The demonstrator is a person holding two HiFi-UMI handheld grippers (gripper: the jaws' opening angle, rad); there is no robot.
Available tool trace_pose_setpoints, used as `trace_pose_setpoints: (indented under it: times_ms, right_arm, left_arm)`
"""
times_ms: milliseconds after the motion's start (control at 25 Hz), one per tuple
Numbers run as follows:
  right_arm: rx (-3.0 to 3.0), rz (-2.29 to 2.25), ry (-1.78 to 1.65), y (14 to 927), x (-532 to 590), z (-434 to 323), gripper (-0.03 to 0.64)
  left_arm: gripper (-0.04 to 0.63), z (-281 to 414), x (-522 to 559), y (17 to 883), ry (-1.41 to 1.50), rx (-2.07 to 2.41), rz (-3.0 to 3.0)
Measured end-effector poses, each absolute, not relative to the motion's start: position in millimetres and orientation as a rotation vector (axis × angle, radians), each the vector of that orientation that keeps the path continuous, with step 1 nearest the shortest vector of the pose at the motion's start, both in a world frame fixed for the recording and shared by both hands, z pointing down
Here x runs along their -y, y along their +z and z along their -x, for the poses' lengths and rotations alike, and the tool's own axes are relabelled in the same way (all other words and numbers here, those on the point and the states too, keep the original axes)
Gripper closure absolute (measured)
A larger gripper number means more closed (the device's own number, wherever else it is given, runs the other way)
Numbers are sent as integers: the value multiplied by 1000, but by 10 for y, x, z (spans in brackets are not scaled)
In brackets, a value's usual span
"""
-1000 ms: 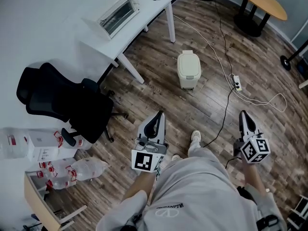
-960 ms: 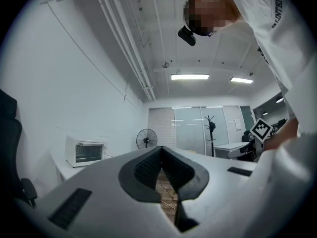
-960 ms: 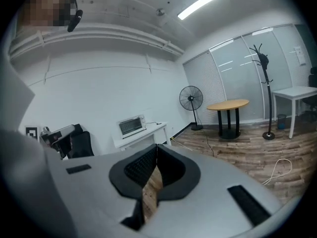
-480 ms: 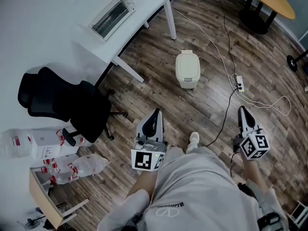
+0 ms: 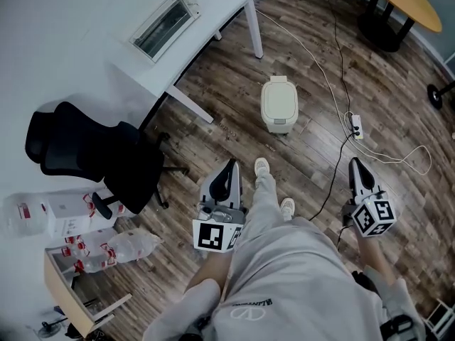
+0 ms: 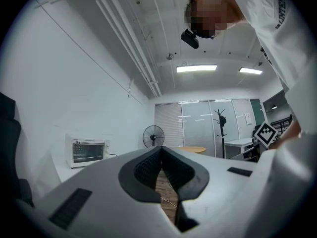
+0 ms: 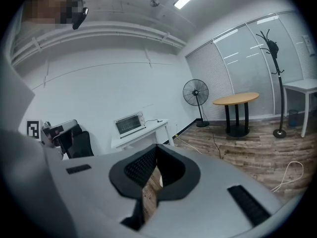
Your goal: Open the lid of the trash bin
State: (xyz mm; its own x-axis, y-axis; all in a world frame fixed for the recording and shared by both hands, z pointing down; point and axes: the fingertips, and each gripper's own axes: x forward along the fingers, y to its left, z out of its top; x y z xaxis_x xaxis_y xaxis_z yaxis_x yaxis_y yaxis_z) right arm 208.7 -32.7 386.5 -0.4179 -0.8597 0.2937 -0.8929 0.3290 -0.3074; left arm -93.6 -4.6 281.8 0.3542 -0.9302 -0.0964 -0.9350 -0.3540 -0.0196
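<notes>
Cream plastic trash bin [image 5: 279, 104], lid shut, stands on wooden floor [image 5: 227, 94], well ahead of left tongs [image 5: 230, 169] and right tongs [image 5: 354, 165], both closed, empty.

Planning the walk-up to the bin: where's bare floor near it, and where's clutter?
Bare wood floor runs between the cream plastic trash bin and the person's forward white shoe, and between the bin and the white desk's leg. Right of the bin, a corded white power strip lies on the floor. The black office chair crowds the left.
</notes>
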Motion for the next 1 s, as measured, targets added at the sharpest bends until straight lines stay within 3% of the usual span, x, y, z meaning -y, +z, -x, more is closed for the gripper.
trace_pose_setpoints:
  times_ms: [480,1000]
  right_arm:
    - [2599,-1434,749,4156,1145,-1265,600]
    - [2393,-1268,799,5086,2271,-389,600]
  left_arm:
    - [595,1065,1345,3070,96,-1623,2652]
    - [595,1425,2555,3958,-7,-1572,2856]
